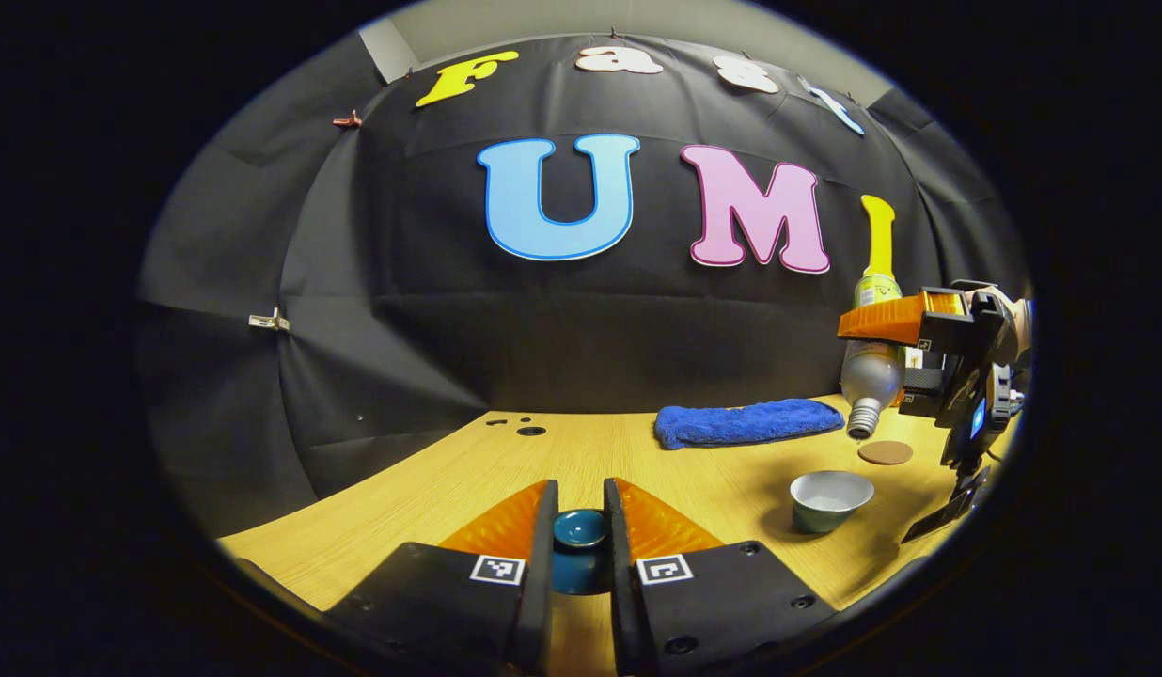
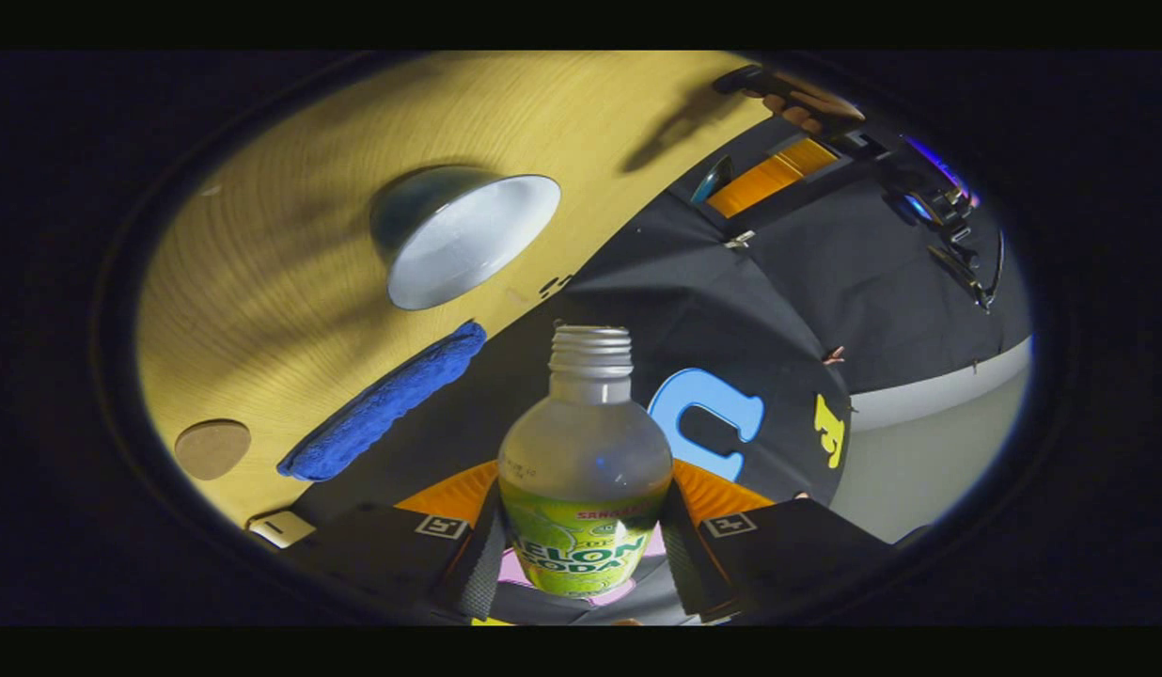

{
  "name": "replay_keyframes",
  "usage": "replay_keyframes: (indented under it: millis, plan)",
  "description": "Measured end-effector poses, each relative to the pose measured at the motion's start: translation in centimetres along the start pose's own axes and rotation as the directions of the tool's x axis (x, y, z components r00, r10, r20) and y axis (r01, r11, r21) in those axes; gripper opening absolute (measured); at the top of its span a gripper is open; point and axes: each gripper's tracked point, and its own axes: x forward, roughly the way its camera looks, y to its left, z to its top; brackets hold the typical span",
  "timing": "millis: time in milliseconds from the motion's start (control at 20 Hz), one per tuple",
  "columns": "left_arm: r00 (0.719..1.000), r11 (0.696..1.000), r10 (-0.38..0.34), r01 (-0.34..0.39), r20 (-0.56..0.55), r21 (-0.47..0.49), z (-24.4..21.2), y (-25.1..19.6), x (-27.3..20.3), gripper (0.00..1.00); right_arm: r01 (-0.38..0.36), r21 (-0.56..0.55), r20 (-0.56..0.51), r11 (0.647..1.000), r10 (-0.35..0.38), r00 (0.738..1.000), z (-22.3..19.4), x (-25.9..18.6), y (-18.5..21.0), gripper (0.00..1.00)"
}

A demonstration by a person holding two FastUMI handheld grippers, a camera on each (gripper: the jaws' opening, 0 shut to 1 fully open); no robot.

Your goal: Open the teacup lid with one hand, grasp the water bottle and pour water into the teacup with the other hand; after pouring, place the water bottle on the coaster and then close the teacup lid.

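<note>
A wooden table (image 1: pixel 581 451) is carrying the whole scene, with a folded blue cloth (image 1: pixel 745 421) lying along its far side and the open teacup (image 1: pixel 830 500) standing in front of that, well apart from the lid. In the left gripper view the right gripper (image 1: pixel 905 324) is holding the water bottle (image 1: pixel 871 371) upside down in the air, its uncapped mouth pointing down between cloth and cup, above and just behind the cup rather than squarely over it. No stream is showing, and the bottle is looking clear, so the pour is probably at or near its end.

To finish the step well, the mouth should be brought over the middle of the cup, tipped slowly, then turned upright before travelling to the coaster (image 1: pixel 886 452), which is lying near the cup, on its far side.

In the right gripper view the right gripper (image 2: pixel 581 536) is clamping the water bottle (image 2: pixel 586 470) at its labelled body, both fingers pressing its sides, with the teacup (image 2: pixel 463 240) and coaster (image 2: pixel 212 448) lying beyond.

The left gripper (image 1: pixel 579 536) is keeping its fingers close together on the small teacup lid (image 1: pixel 581 528), one finger on each side, low over the table and away from the pour.
</note>
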Motion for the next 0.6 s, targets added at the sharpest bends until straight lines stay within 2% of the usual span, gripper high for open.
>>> replay_keyframes:
  millis: [300, 600]
  plan:
    - [1.000, 1.000, 0.000, 0.000, 0.000, 0.000, -0.01, 0.01, 0.01, 0.29, 0.013, 0.038, -0.024, 0.999, -0.012, 1.000, -0.46, -0.33, -0.11, 0.75]
    - [1.000, 1.000, 0.000, 0.000, 0.000, 0.000, -0.02, 0.01, 0.03, 0.30, 0.001, 0.213, -0.079, 0.977, 0.016, 0.997, -0.44, -1.03, 0.69, 0.75]
